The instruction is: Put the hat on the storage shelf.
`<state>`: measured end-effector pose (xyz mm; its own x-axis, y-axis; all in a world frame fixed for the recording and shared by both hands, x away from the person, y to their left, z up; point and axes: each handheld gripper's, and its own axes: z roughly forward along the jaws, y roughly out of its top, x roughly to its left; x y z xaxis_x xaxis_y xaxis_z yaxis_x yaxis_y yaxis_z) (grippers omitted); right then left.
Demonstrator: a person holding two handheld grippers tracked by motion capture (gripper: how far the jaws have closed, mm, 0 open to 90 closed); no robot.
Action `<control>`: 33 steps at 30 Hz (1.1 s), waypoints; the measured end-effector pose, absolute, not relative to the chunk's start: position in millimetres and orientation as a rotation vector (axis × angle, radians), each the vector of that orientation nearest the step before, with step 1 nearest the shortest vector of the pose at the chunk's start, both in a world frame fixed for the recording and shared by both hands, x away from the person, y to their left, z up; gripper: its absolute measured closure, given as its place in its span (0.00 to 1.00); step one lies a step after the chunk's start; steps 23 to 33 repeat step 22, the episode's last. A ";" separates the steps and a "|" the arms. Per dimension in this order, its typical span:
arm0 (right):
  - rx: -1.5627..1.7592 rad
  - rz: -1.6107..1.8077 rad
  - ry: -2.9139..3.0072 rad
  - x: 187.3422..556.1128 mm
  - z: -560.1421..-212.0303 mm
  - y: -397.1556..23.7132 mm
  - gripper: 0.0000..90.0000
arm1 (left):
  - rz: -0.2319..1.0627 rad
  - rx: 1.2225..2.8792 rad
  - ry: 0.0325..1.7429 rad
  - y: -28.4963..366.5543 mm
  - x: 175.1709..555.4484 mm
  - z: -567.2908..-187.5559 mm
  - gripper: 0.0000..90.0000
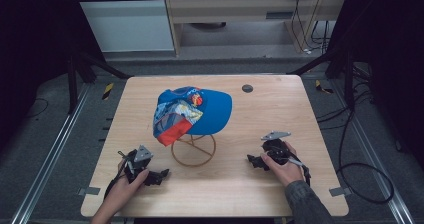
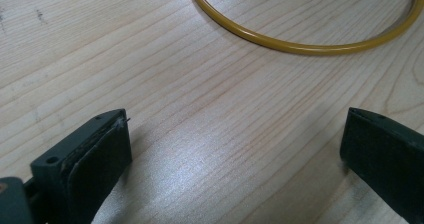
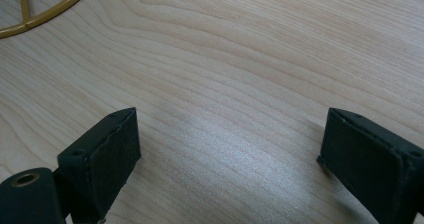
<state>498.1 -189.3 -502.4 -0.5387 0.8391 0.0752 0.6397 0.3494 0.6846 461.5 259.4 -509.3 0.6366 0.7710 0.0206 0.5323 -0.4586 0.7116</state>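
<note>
Both grippers, left (image 1: 159, 176) and right (image 1: 253, 161), rest low in frame, jaws spread wide over bare table (image 1: 260, 114). Blue cap (image 1: 192, 113) sits on yellow wire stand (image 1: 194, 151) at centre.

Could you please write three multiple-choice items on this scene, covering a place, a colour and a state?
1. Where is the cap?
A. on the wire stand
B. flat on the table
C. in the left gripper

2. What colour is the stand's ring?
A. red
B. yellow
C. white

3. How do the right gripper jaws stand?
A. shut on the cap
B. shut empty
C. open

1 A: the cap rests atop the stand.
2 B: the left gripper view shows a yellow ring.
3 C: bare wood shows between the parted jaws.
</note>
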 end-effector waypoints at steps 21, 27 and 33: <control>1.287 0.960 2.209 486.4 -511.8 -181.0 0.08 | 0.450 2.176 1.008 259.4 461.3 -509.2 0.00; 1.286 0.962 2.210 486.1 -511.8 -181.1 0.08 | 0.449 2.175 1.008 259.4 461.3 -509.2 0.00; 1.286 0.962 2.210 486.1 -511.8 -181.1 0.08 | 0.449 2.175 1.008 259.4 461.3 -509.2 0.00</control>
